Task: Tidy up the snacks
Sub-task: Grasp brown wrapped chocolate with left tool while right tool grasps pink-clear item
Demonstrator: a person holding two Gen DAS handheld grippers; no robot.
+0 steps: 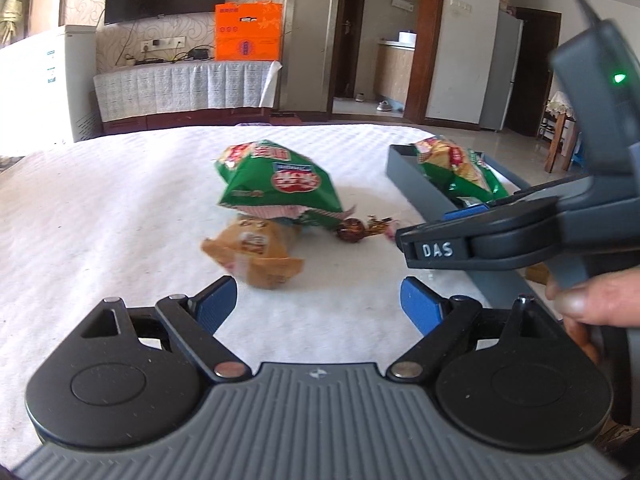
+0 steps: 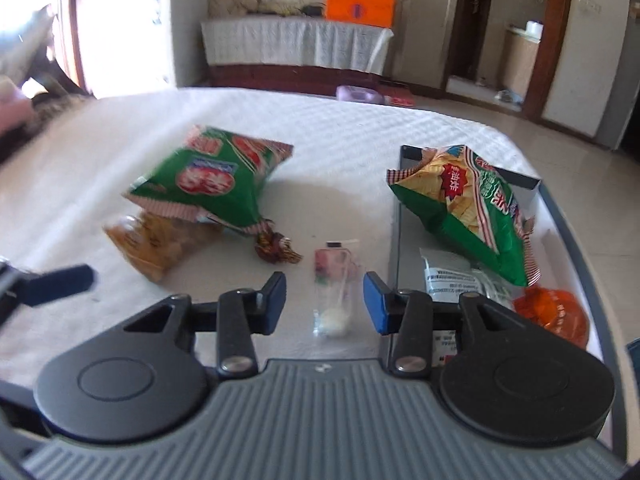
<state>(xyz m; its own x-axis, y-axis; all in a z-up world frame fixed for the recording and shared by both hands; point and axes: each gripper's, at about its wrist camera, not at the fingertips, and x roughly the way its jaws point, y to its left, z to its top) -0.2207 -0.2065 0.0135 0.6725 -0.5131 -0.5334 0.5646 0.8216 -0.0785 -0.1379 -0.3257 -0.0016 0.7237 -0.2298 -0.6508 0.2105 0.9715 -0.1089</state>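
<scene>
A green chip bag (image 1: pixel 276 184) (image 2: pixel 208 178) lies on the white table, resting on a tan snack packet (image 1: pixel 256 254) (image 2: pixel 160 246). A brown wrapped candy (image 1: pixel 352 230) (image 2: pixel 276 246) lies beside them. A clear-wrapped lollipop (image 2: pixel 334 292) lies between my right gripper's (image 2: pixel 325 300) open fingers. A grey tray (image 1: pixel 420 188) (image 2: pixel 394 240) on the right holds a second green chip bag (image 1: pixel 456 168) (image 2: pixel 472 208), a white packet (image 2: pixel 452 276) and an orange packet (image 2: pixel 554 312). My left gripper (image 1: pixel 318 304) is open and empty, just before the tan packet.
The right gripper's body (image 1: pixel 520 236) crosses the left wrist view above the tray's near end. The table's far edge drops to the floor. A cloth-covered cabinet (image 1: pixel 184 88) with an orange box (image 1: pixel 248 32) stands behind.
</scene>
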